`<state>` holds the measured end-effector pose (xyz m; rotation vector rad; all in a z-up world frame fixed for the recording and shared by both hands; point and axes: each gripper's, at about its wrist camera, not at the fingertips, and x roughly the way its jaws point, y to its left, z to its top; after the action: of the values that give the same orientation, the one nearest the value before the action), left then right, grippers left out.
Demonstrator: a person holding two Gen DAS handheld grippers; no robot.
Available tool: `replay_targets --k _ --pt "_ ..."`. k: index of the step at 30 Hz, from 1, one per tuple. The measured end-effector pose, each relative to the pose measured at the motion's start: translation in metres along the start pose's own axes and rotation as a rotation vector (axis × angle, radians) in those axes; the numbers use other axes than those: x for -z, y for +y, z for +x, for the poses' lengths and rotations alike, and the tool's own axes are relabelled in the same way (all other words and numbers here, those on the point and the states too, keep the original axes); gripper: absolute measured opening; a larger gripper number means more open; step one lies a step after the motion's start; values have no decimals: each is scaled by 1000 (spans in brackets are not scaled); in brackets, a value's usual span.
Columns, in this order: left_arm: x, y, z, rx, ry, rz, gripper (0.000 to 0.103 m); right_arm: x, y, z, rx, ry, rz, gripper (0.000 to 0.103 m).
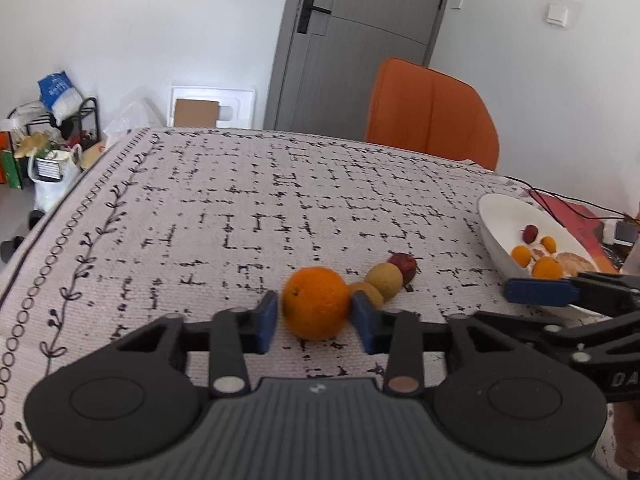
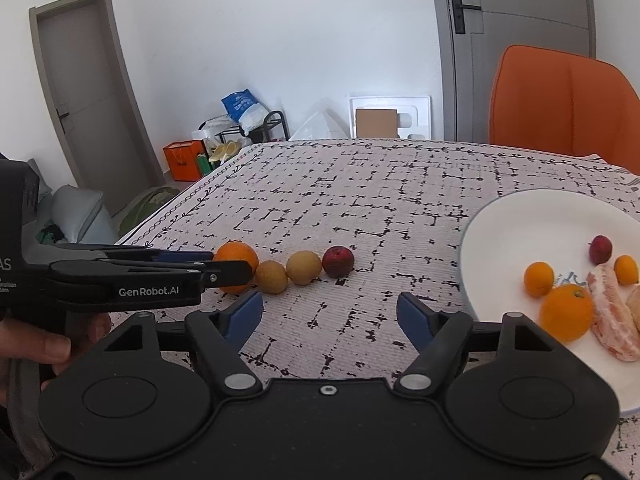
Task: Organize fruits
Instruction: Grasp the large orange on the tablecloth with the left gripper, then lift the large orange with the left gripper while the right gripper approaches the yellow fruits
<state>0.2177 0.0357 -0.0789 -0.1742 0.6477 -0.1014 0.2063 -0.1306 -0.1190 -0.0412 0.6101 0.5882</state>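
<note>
Four fruits lined up on tablecloth (image 2: 360,184): orange (image 2: 236,260) leftmost, longan (image 2: 272,277), second longan (image 2: 304,267), plum (image 2: 338,261) rightmost. Plate (image 2: 520,216) set right of row, fruits held in it. Chair (image 2: 560,100) placed behind table.

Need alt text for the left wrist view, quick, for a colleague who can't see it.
The left gripper is open, its blue fingers flanking an orange on the patterned tablecloth. Three smaller fruits trail right toward a white plate holding more fruit.

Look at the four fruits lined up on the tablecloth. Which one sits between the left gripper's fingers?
The big orange at the row's end. The left gripper straddles it with open jaws, not yet touching; the two tan fruits and the red one lie beyond.
</note>
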Motion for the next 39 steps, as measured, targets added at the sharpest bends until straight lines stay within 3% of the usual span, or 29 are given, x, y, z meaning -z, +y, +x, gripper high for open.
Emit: replay_targets --k 15,37,39 --pt "2 26 -21 -57 -23 -34 36 -6 24 24 -47 37 -39 47" --pt "13 57 -44 -103 -34 -100 36 -12 38 59 -69 82 -48 39" --pt "12 57 -44 -104 -34 -98 36 -12 38 60 -64 80 -50 26"
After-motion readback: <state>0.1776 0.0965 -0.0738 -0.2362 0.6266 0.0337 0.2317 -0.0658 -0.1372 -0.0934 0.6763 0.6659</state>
